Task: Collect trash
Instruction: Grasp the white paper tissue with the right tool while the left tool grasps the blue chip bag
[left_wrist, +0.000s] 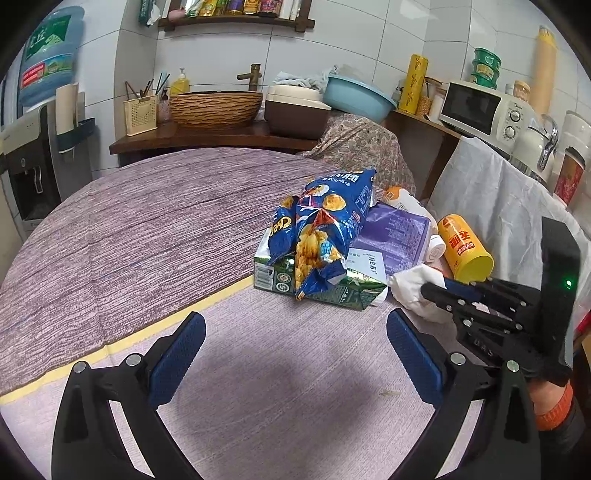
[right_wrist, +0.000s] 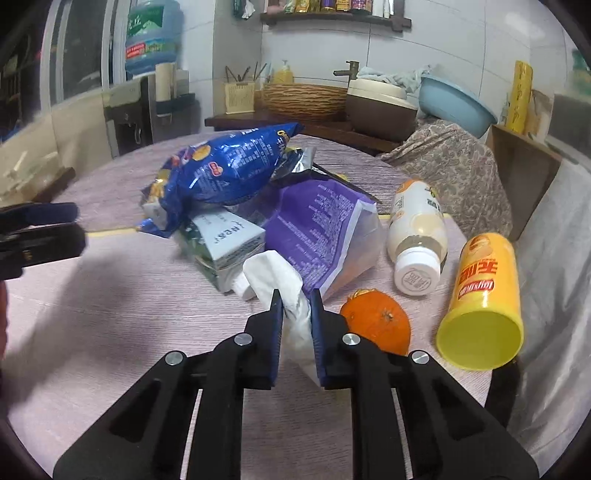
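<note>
- The right gripper (right_wrist: 295, 301) is seen closed on a crumpled white tissue (right_wrist: 275, 277); its blue pads press the tissue from both sides, at the near edge of the trash pile.
- The same grip is shown in the left wrist view, where the right gripper (left_wrist: 428, 290) is pinched on the white tissue (left_wrist: 410, 284).
- The left gripper (left_wrist: 295, 325) is held wide open above bare tablecloth (left_wrist: 147, 229), with nothing between its fingers, just short of the pile.
- The pile is gathered on the table: a blue snack bag (right_wrist: 225, 173) is laid on top of a green carton (left_wrist: 332, 291), and a purple packet (right_wrist: 317, 229) is leaned beside them.
- A white drink bottle (right_wrist: 417, 236) is laid on its side to the right of the purple packet, its cap turned toward the camera.
- A yellow canister (right_wrist: 484, 302) is laid on its side just right of the bottle, open end toward the camera.
- An orange peel (right_wrist: 380, 321) is set just beside the right gripper, between the tissue and the canister.
- A pale cloth (left_wrist: 498, 206) is draped at the right edge of the table.
</note>
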